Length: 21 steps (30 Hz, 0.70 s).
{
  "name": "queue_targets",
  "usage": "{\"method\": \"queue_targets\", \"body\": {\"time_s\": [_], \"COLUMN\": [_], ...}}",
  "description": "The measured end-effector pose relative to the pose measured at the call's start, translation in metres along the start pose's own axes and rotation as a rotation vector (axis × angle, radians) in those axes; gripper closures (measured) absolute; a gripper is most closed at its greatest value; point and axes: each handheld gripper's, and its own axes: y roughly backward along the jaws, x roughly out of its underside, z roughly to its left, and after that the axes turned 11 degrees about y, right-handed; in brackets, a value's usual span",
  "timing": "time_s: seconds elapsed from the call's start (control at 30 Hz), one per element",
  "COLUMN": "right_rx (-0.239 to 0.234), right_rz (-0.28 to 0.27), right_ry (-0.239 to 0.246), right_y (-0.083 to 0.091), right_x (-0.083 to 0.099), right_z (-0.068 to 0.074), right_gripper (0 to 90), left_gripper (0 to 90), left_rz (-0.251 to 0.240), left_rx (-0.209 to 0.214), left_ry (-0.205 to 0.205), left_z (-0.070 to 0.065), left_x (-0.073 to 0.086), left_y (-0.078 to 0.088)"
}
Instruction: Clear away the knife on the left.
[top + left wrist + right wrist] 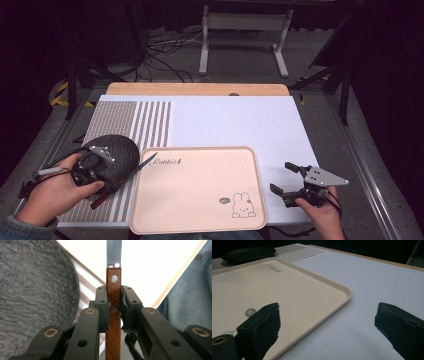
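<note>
Knife (113, 293) is clamped by its handle in the left tool (114, 305), blade reaching over the tray (200, 220). Right tool (327, 322) is held apart beside the tray, likely kept ready

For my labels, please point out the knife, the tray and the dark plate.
knife (113, 293): left gripper view, on the wooden handle.
tray (200, 192): high view, on its bare middle.
dark plate (122, 150): high view, on its textured surface.

Tray (200, 220) at the table's near edge, round plate (120, 150) left of it, knife (145, 164) between
</note>
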Motion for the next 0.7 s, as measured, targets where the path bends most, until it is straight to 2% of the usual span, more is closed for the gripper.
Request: {"method": "queue_targets", "body": {"time_s": [0.07,0.2,0.23,0.3,0.43,0.7], "right_rx": [-0.002,-0.001,-0.002,-0.005,0.004,0.017], "right_rz": [0.001,0.009,0.017,0.030,0.034,0.032], "right_ry": [-0.002,-0.004,-0.007,-0.016,-0.031,-0.031], "right_y": [0.000,0.001,0.001,0.002,0.003,0.006], "right_x": [0.000,0.001,0.001,0.001,0.000,0.001], "right_z": [0.000,-0.001,-0.001,-0.001,-0.002,-0.004], "right_gripper": [6.9,7.6,8.2,8.5,8.5,8.4], "left_gripper": [77.5,77.5,77.5,77.5,77.5,77.5], "left_rz": [0.006,-0.013,-0.014,-0.014,-0.003,0.016], "left_rx": [0.009,0.021,0.040,0.046,0.053,0.074], "left_ry": [0.016,0.041,0.053,0.057,0.041,0.016], "left_z": [-0.004,-0.011,-0.014,-0.017,-0.025,-0.038], "left_x": [-0.002,-0.007,-0.011,-0.014,-0.023,-0.035], "left_y": [-0.001,-0.005,-0.008,-0.011,-0.020,-0.037]}}
